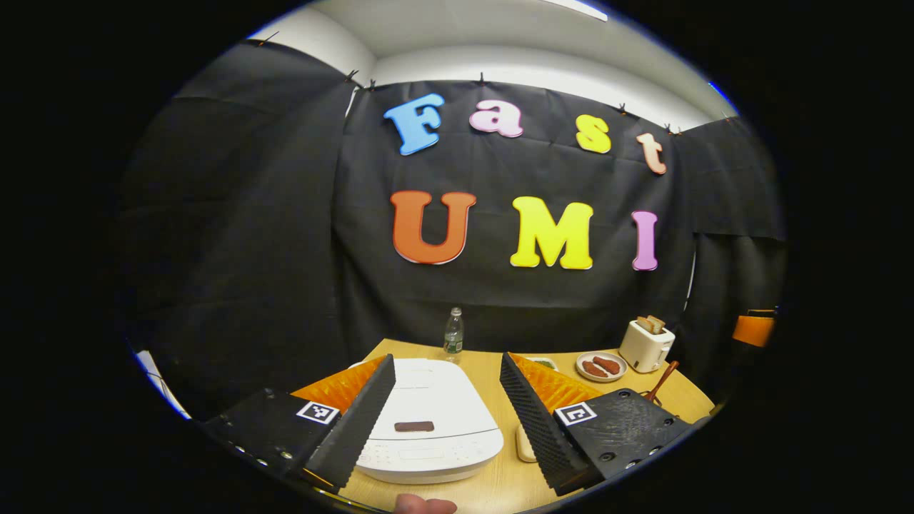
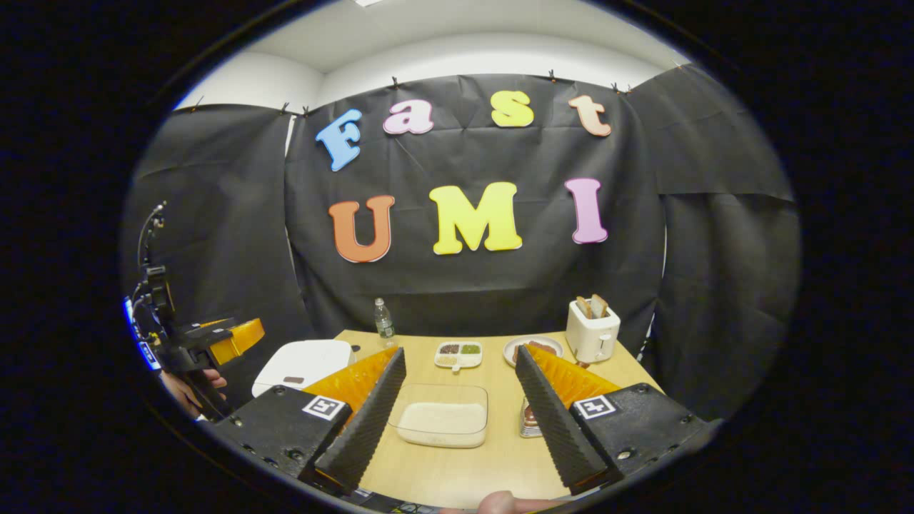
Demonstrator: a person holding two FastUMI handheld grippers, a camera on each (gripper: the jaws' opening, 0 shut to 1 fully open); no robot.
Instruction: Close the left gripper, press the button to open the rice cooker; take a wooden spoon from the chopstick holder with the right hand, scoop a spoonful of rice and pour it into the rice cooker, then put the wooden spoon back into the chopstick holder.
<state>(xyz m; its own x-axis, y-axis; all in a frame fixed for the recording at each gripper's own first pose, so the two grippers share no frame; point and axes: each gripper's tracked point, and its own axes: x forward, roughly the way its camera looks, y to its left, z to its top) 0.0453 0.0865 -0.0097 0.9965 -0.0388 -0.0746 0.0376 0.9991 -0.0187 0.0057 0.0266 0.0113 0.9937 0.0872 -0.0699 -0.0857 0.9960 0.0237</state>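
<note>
In the left gripper view the left hand-held gripper (image 1: 446,407) hangs with its ribbed black fingers spread wide and nothing between them, poised above the white, rounded rice cooker (image 1: 428,421), whose lid is down; a small dark button (image 1: 414,426) sits on the lid near its front edge, and the cooker rests on the light wooden surface (image 1: 500,485). Behind the cooker a clear plastic water bottle (image 1: 453,332) stands upright near the back edge. Off to the right are a round plate of reddish-brown sausages (image 1: 601,366) and, just beside it, a white toaster (image 1: 646,344) with bread slices poking out; a slim brown wooden handle (image 1: 663,378) leans up behind the right finger. In the right gripper view the right hand-held gripper (image 2: 460,421) is likewise wide and empty, framing a clear rectangular container of white rice (image 2: 443,417) on the surface. Beyond it lies a white divided dish of small grains (image 2: 458,353). A stack of something small sits partly hidden behind the right finger; what it is cannot be told
</note>
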